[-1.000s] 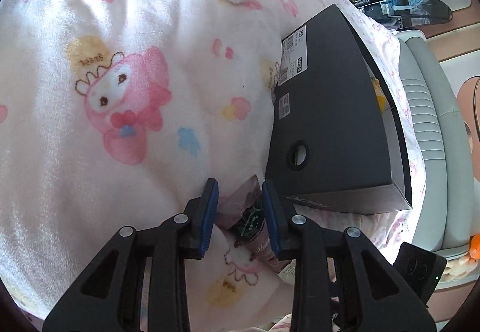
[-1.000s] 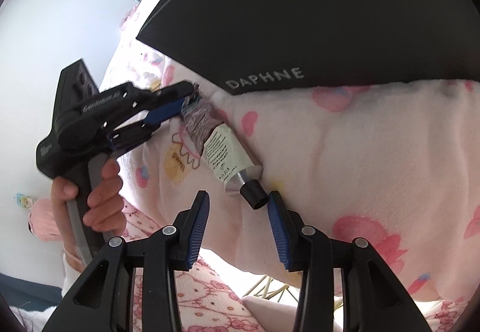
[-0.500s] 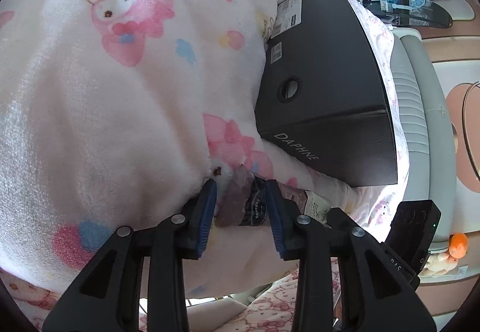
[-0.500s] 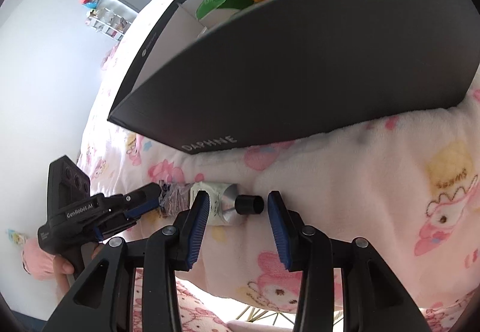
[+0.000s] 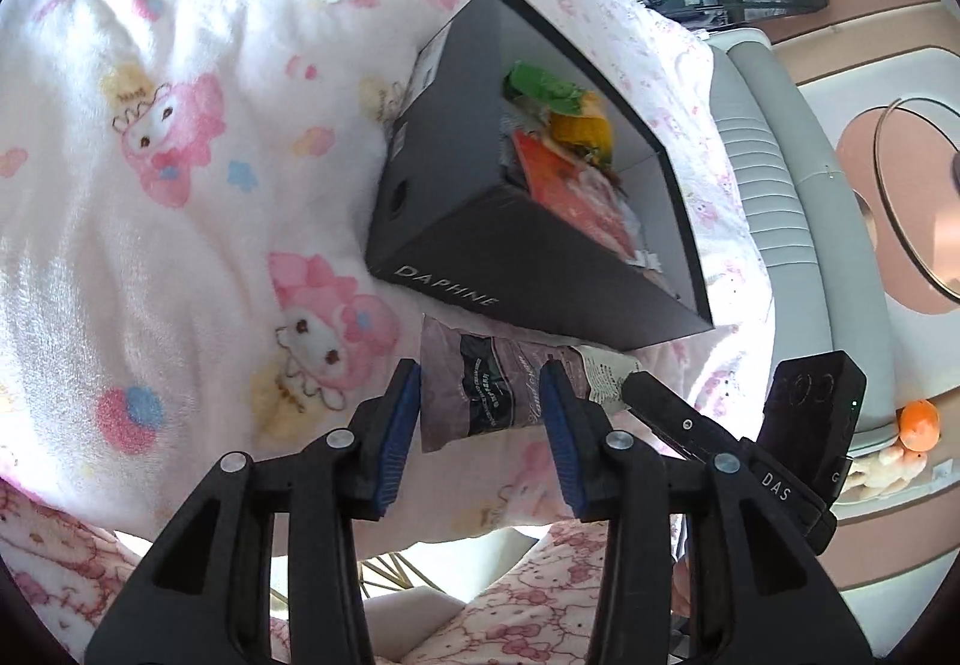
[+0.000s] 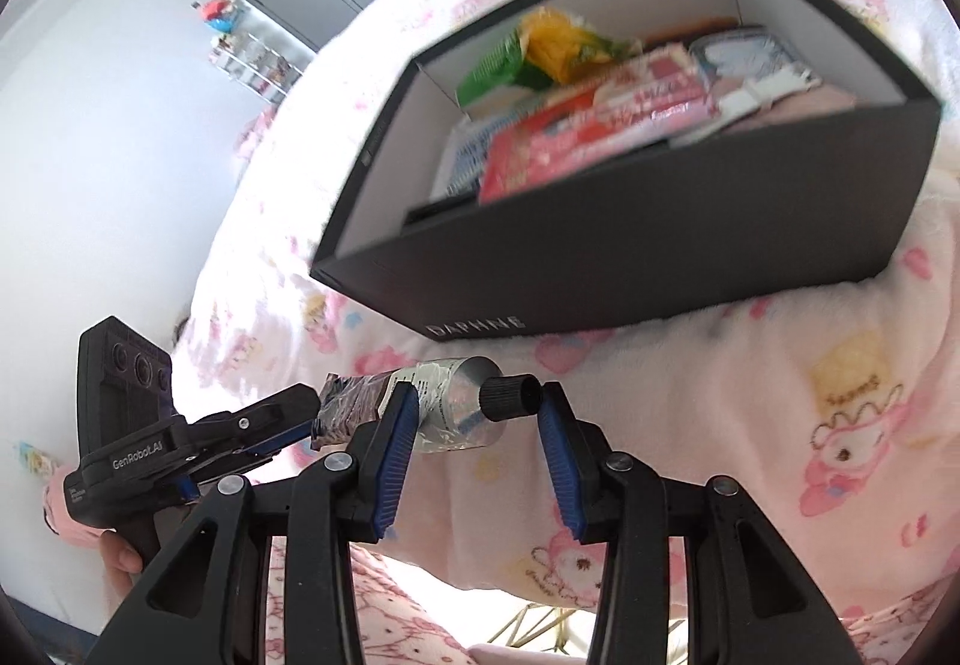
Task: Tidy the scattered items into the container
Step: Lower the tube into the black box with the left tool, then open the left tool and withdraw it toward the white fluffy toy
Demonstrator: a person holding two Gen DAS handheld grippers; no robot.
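A: Jaws of the left gripper (image 5: pixel 480 419) are opening in the left wrist view. The crimped end of the hand cream tube (image 5: pixel 480 395) sits between the pads, which stand clear of it.

B: And the black shoebox (image 5: pixel 528 269)?

A: At one o'clock from the tube, just beyond it on the pink cartoon blanket (image 5: pixel 150 173), with snack packets (image 5: pixel 570 173) inside. The right gripper's tip enters at four o'clock.

B: Right wrist view?

A: The right gripper (image 6: pixel 474 419) has its jaws parted, with the tube's (image 6: pixel 444 413) black cap between them, near the pad on the three o'clock side; I cannot tell whether they touch. The box (image 6: pixel 660 245) lies at twelve o'clock. The left gripper (image 6: pixel 252 437) is at nine o'clock at the tube's tail, a hand (image 6: pixel 120 551) on its grip.
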